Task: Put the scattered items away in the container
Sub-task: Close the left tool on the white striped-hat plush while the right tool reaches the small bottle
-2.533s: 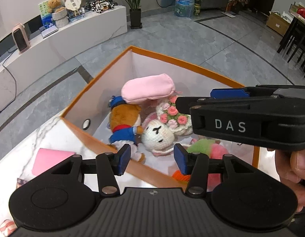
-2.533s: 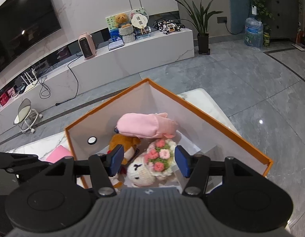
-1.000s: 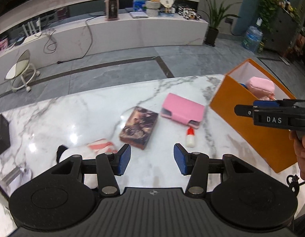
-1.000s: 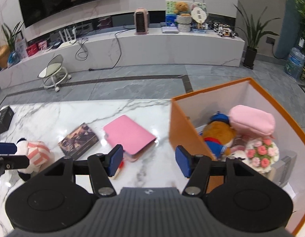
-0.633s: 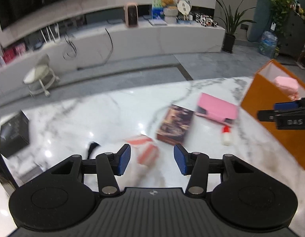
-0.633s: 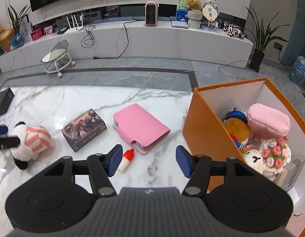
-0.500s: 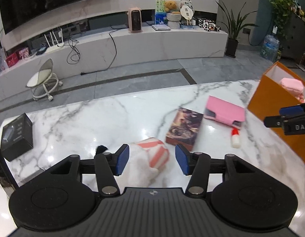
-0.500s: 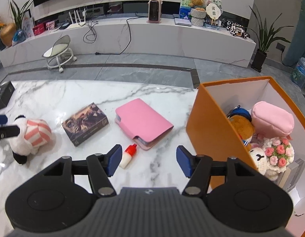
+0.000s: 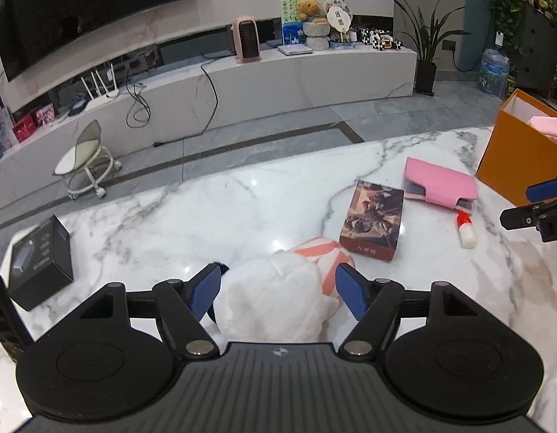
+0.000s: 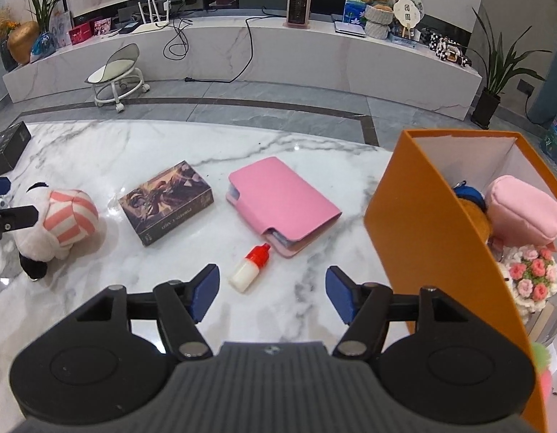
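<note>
A white plush toy with pink stripes [image 9: 278,288] lies on the marble table, between the open fingers of my left gripper [image 9: 278,294]; it also shows in the right wrist view [image 10: 58,229]. My right gripper [image 10: 271,294] is open and empty, just short of a small white glue bottle with a red cap [image 10: 250,267]. A dark printed box [image 10: 166,202] and a pink wallet [image 10: 282,204] lie beyond it. The orange container [image 10: 422,223] stands at the right with several plush toys inside.
A black box [image 9: 38,263] sits at the table's left edge. The orange container's near wall is close to my right gripper's right finger. Beyond the table are a grey floor, a white stool [image 10: 116,72] and a long TV bench.
Both grippers have left the container and swung left over the table. My left gripper has come down around the striped plush toy. My right gripper has moved closer to the glue bottle.
</note>
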Demonstrator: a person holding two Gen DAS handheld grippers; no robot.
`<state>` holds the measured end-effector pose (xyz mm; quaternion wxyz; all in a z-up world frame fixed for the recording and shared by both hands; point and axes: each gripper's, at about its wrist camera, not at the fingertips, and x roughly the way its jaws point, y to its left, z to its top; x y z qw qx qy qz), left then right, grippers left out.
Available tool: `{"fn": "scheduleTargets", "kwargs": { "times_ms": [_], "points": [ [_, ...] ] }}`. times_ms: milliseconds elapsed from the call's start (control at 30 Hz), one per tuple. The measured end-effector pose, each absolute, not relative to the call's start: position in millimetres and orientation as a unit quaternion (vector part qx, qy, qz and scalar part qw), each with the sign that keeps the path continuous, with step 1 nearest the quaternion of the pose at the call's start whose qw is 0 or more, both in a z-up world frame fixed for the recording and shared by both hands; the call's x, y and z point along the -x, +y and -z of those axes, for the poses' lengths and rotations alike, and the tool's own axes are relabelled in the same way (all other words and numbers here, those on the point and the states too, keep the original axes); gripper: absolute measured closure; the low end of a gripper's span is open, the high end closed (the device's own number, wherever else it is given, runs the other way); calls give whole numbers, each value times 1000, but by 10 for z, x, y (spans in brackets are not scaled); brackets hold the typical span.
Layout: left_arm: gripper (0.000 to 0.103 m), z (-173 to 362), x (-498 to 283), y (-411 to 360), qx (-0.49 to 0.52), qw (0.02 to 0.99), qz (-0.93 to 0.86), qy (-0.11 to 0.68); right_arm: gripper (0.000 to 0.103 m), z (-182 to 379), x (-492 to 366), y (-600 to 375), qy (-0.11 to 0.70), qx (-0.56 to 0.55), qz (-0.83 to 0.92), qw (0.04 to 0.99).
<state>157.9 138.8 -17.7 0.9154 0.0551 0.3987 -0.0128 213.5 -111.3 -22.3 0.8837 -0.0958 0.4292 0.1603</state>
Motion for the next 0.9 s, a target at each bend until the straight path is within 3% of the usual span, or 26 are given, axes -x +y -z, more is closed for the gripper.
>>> {"fn": "scheduleTargets", "kwargs": {
  "times_ms": [300,500,900],
  "points": [
    [12,391,-1681,1345,-73,912,10,404,33,410,-2183,-1060,447,104,-160,874],
    [6,526,-1728,1243,-138,907,1,398,33,515,-2239,-1089,457,84,-156,872],
    [3,673,-1824,1337,-143,911,-8,387,45,674,-2330,-1092,458,22,-166,873]
  ]
}}
